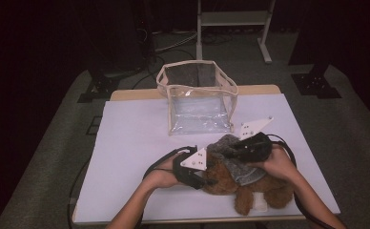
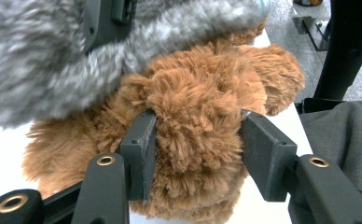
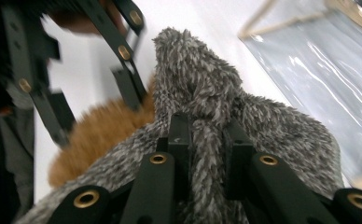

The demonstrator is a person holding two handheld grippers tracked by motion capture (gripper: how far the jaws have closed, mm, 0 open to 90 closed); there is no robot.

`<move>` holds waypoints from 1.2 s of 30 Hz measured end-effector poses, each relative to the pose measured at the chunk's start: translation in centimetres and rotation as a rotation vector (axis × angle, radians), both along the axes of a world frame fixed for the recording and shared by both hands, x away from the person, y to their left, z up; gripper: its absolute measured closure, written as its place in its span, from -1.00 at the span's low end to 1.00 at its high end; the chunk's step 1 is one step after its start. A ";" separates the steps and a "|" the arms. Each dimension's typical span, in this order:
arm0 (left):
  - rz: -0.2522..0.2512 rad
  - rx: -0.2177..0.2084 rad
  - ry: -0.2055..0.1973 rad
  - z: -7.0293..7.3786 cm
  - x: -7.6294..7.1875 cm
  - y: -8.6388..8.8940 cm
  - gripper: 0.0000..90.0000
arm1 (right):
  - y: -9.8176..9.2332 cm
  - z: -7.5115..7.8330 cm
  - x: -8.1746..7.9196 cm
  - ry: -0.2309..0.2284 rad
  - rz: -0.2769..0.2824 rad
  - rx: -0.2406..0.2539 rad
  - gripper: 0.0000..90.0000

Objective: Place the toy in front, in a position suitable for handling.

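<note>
Left claw [image 1: 207,180] and right claw [image 1: 231,151] both clamped, forearms converging.

Clear plastic bin [image 1: 200,102] blocking the far centre (open-topped), bare white tabletop [image 1: 130,138] passable on both sides.

No writing, label, brand, number or sign can be read anywhere in these views.
</note>
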State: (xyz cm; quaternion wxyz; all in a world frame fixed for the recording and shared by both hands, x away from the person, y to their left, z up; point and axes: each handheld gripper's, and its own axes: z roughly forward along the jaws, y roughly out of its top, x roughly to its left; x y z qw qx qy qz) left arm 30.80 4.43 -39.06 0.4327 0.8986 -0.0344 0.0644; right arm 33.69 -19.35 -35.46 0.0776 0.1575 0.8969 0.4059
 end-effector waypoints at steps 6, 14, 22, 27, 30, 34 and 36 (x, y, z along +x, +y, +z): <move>-0.003 0.013 -0.010 0.2 -0.1 0.0 0.08 | -2.8 -0.1 -0.6 -0.002 -0.059 -0.026 0.71; -0.015 0.024 -0.014 0.3 -0.1 -0.4 0.08 | 0.0 0.2 0.0 -0.026 0.002 -0.016 0.71; -0.012 0.021 -0.021 0.2 -0.2 -0.3 0.08 | -1.0 0.0 0.2 -0.026 -0.033 -0.057 0.71; -0.004 0.018 -0.024 0.2 0.1 -0.4 0.10 | -2.9 0.0 -1.1 -0.025 -0.054 -0.030 0.71; 0.003 0.015 -0.022 0.3 0.2 -0.6 0.11 | -2.6 0.2 -1.5 -0.030 -0.035 -0.006 0.71; 0.022 0.013 -0.026 0.5 0.6 -0.7 0.10 | -1.3 0.6 -2.5 -0.039 0.026 0.034 0.71; 0.039 0.007 -0.022 0.5 0.9 -0.7 0.10 | -1.1 0.6 -2.8 -0.045 0.033 0.031 0.71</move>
